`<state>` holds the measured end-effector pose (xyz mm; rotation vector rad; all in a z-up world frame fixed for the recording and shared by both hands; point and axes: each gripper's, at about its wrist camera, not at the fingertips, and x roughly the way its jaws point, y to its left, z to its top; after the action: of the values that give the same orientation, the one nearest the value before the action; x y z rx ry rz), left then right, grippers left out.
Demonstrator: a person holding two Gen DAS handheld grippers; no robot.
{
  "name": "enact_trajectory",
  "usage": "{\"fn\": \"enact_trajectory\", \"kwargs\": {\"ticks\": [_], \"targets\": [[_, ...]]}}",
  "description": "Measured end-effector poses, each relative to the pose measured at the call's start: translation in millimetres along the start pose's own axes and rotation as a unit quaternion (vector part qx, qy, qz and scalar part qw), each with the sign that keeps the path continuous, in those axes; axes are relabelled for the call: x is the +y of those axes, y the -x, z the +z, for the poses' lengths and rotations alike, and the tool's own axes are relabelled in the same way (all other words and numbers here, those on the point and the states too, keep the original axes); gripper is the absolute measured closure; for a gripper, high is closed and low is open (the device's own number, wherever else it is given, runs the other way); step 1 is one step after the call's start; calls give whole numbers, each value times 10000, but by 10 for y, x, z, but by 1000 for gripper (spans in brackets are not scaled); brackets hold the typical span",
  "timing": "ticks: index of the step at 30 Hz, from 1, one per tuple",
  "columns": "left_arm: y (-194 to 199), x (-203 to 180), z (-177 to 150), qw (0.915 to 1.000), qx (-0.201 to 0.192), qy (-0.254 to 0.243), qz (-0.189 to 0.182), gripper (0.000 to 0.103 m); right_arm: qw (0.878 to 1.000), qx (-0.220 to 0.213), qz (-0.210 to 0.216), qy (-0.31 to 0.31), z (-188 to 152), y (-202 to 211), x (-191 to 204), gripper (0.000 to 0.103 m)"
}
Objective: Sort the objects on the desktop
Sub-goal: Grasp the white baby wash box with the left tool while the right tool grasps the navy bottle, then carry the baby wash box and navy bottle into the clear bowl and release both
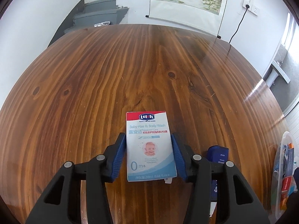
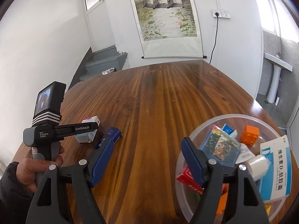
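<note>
Looking along the left gripper [image 1: 148, 154], we find the baby wash box [image 1: 149, 145] lying flat on the wooden table [image 1: 130, 71], squarely between the two blue pads [image 1: 119, 156], its long axis running straight away from us in line with the fingers. The pads sit right at the box's long edges; we judge they are touching it, though whether they press firmly enough to lift it we cannot tell. The clear plastic bowl [image 2: 196, 134] holding the already sorted items lies well off to the right of this box, so the coming move is a carry rightward. Our left hand [image 2: 40, 168] holds its tool tilted down at the table. The right gripper [image 2: 149, 160] hangs with jaws wide apart and empty, just beside the bowl's near rim, while a dark blue box [image 2: 109, 135] lies beside the wash box.
</note>
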<state>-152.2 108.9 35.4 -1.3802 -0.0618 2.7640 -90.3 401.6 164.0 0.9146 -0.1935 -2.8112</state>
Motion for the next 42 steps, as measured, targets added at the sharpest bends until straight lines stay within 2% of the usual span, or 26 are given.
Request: {"fn": "enact_trajectory", "kwargs": {"ticks": [5, 11, 14, 16, 21, 25, 28, 34, 42], "targets": [[29, 97, 35, 9999, -27, 142, -26, 51, 9976, 529, 391, 212, 32, -268, 291, 25], [247, 190, 131, 9989, -404, 244, 47, 51, 9932, 972, 504, 397, 5, -632, 566, 26], [333, 245, 170, 9980, -546, 298, 100, 51, 9913, 1159, 508, 355, -10, -815, 636, 35], [377, 288, 202, 9974, -617, 339, 168, 51, 9906, 1252, 431, 350, -14, -927, 669, 45], [492, 393, 225, 9961, -704, 505, 155, 51, 9886, 1447, 268, 326, -42, -1149, 713, 56], [504, 423, 243, 9960, -701, 544, 104, 51, 9885, 1402, 4, 561, -68, -1194, 778, 63], [487, 417, 243, 9962, -678, 543, 76, 51, 9885, 1369, -43, 649, -100, -1174, 795, 67], [513, 327, 233, 9968, -655, 462, -52, 51, 9904, 1305, 129, 425, -122, -1039, 686, 70], [601, 126, 185, 9971, -697, 179, -235, 51, 9968, 779, 141, -94, -25, -601, 437, 71]]}}
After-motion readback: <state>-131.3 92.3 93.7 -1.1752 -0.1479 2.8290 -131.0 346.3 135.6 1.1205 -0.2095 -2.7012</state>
